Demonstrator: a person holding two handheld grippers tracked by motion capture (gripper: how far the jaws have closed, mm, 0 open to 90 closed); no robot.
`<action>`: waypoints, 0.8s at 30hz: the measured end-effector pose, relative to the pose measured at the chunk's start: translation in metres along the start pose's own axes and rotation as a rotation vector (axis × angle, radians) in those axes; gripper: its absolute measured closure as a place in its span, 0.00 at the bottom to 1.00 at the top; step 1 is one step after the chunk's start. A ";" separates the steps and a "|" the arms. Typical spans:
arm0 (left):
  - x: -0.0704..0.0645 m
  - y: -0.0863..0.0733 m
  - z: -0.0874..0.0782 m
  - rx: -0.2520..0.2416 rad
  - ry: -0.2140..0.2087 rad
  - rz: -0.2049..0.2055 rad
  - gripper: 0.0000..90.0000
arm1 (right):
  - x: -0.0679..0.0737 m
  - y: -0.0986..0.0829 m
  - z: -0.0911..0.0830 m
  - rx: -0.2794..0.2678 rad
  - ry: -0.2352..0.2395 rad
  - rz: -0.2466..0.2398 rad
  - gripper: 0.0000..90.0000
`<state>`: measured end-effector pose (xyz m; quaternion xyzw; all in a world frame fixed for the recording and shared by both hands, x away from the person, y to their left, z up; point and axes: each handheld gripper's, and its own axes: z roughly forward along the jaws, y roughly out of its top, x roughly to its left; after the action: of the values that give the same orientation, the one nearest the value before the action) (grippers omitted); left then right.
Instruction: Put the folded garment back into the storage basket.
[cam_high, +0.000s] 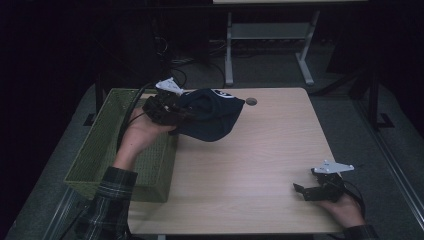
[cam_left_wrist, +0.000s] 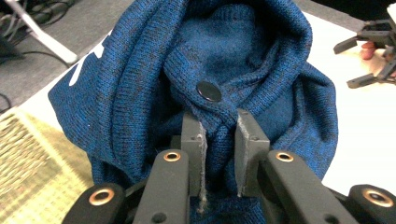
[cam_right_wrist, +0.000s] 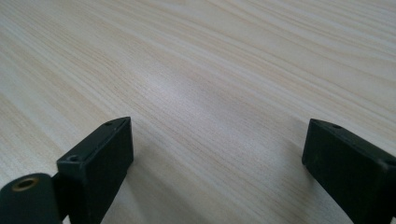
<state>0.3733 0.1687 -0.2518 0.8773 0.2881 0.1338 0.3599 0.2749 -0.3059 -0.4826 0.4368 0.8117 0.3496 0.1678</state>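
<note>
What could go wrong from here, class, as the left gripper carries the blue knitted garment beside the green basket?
1. The left gripper pinches only a narrow fold of the blue knitted garment, so the fabric might slip free and drop onto the table.
2. The garment hangs near the rim of the green basket; loose knit could snag on the mesh or drape over the edge.
3. The right gripper rests open far away, too distant to catch it.

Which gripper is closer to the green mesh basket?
Left. The left gripper holds the blue knitted garment right at the green mesh basket's far right rim. The right gripper rests open at the wooden table's near right corner, far from it.
</note>
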 end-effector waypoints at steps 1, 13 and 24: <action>0.003 -0.002 -0.003 0.001 0.009 -0.010 0.84 | 0.000 0.000 0.000 0.000 0.000 0.001 0.09; 0.035 -0.034 -0.040 0.000 0.126 -0.094 0.84 | 0.000 0.000 0.000 0.001 0.000 -0.001 0.09; 0.057 -0.062 -0.061 0.005 0.223 -0.168 0.84 | 0.000 0.000 0.000 0.001 0.000 -0.002 0.09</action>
<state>0.3663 0.2726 -0.2509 0.8308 0.3988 0.1989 0.3332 0.2749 -0.3060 -0.4826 0.4362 0.8122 0.3490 0.1681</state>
